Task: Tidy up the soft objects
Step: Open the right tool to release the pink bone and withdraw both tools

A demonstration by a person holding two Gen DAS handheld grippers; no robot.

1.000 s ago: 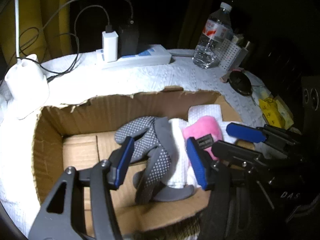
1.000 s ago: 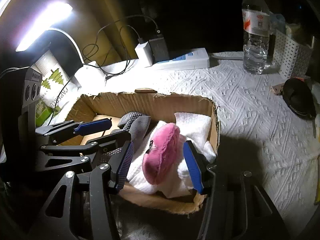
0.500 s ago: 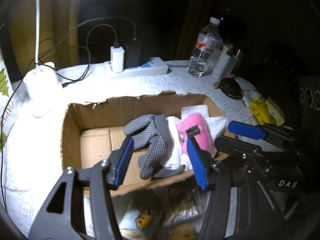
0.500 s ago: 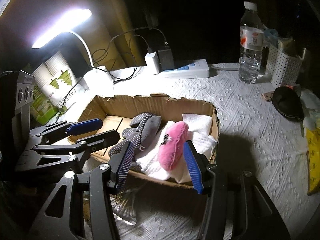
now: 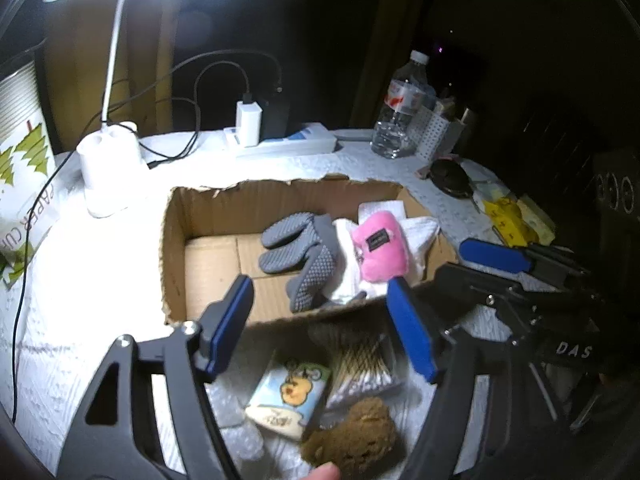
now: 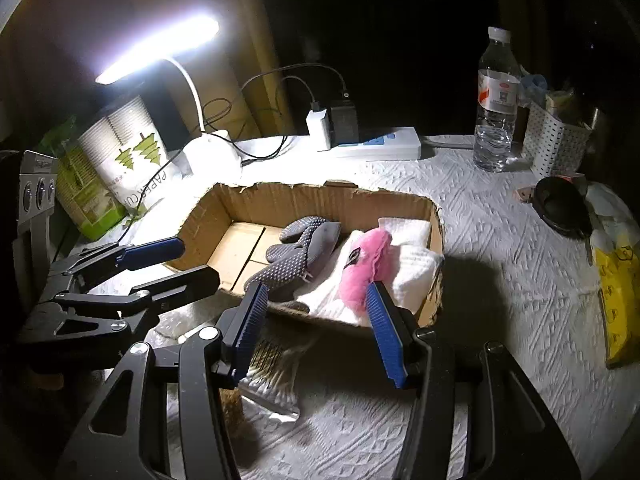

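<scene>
The left gripper (image 5: pixel 320 324) points forward and downward, its blue-padded jaws apart and having just been opening, with nothing between them. The right gripper (image 6: pixel 316 334) tilts downward at a like angle, its jaws likewise spread and empty. The two sit side by side, near each other, each showing in the other's view. A fingertip (image 5: pixel 322 472) of the person shows at the bottom edge of the left wrist view.

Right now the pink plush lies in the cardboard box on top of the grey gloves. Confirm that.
Not quite. The pink plush lies in the cardboard box, but on the white cloth, with the grey gloves beside it. The left wrist view shows this.
</scene>
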